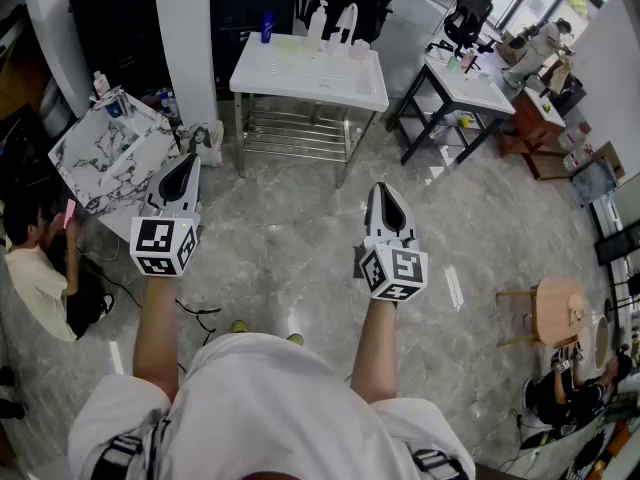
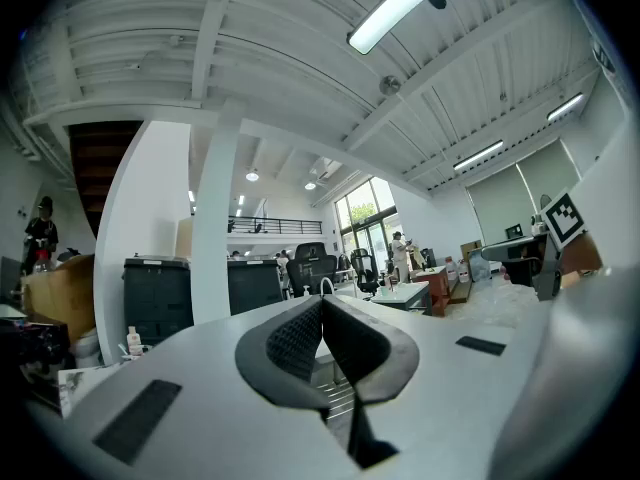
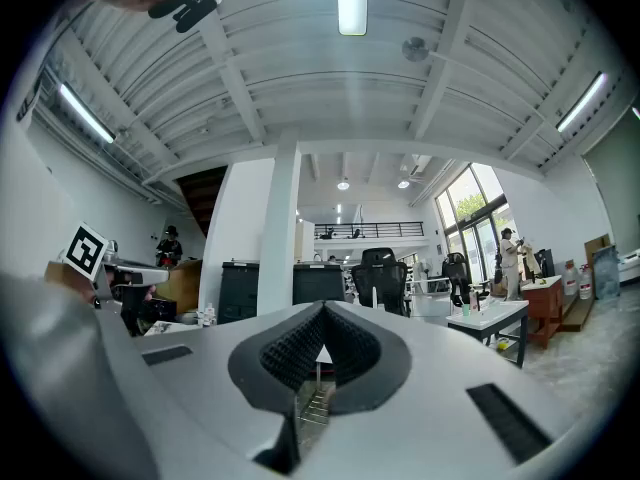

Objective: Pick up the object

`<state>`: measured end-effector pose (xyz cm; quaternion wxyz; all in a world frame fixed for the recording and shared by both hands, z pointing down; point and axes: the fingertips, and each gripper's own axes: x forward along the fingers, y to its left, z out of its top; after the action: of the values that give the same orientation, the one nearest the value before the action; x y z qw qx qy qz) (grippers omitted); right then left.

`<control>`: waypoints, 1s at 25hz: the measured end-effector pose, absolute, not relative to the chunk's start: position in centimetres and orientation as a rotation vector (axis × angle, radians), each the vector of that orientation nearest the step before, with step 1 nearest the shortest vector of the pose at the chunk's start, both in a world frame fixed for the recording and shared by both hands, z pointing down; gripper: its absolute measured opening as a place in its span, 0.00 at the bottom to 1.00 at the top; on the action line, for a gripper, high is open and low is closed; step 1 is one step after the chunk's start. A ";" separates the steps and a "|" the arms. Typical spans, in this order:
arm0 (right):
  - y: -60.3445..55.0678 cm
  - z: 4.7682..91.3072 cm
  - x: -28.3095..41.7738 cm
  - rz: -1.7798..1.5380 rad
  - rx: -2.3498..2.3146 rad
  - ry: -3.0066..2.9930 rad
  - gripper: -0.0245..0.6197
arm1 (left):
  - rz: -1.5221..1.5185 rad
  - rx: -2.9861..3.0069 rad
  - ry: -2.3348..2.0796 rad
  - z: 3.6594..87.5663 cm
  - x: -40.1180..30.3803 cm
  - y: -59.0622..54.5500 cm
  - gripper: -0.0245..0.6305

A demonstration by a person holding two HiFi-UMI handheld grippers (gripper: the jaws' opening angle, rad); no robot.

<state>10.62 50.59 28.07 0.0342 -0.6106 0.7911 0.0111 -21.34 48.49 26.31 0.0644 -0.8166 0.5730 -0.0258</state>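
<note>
head view: my left gripper [image 1: 190, 160] and right gripper [image 1: 384, 190], smooth white, point forward over the grey stone floor [image 1: 300, 238]; flat white worktop [image 1: 300, 80] well ahead, bottles [image 1: 318, 23] upright on it; can't tell which thing is mine | left gripper view: bumpy black fingers [image 2: 290, 343] pressed together, holding nothing | right gripper view: fingers [image 3: 290, 353] together, holding nothing

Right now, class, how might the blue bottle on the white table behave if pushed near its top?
The blue bottle stands upright and narrow, so it would probably tip rather than slide. It looks small, so likely light. It sits near the edge of the table, so it might fall off.
</note>
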 end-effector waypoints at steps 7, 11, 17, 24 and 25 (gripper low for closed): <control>50.0 27.7 11.0 0.046 -1.872 2.438 0.05 | -0.089 -2.460 1.729 26.1 -20.7 48.0 0.07; 50.0 27.8 11.1 0.051 -1.862 2.437 0.05 | -0.103 -2.456 1.724 26.3 -20.3 48.0 0.07; 49.8 28.4 12.4 0.018 -1.829 2.452 0.05 | -0.113 -2.459 1.738 26.3 -18.9 48.0 0.07; 50.1 28.9 14.1 -0.001 -1.803 2.457 0.05 | -0.114 -2.462 1.755 26.6 -17.0 48.7 0.13; 50.2 28.9 14.3 -0.004 -1.801 2.459 0.05 | -0.117 -2.464 1.754 26.6 -16.7 48.8 0.13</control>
<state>14.27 50.17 28.94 0.0470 -0.5902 0.8059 -0.0015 -16.66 48.84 26.64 0.0571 -0.8128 0.5785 -0.0386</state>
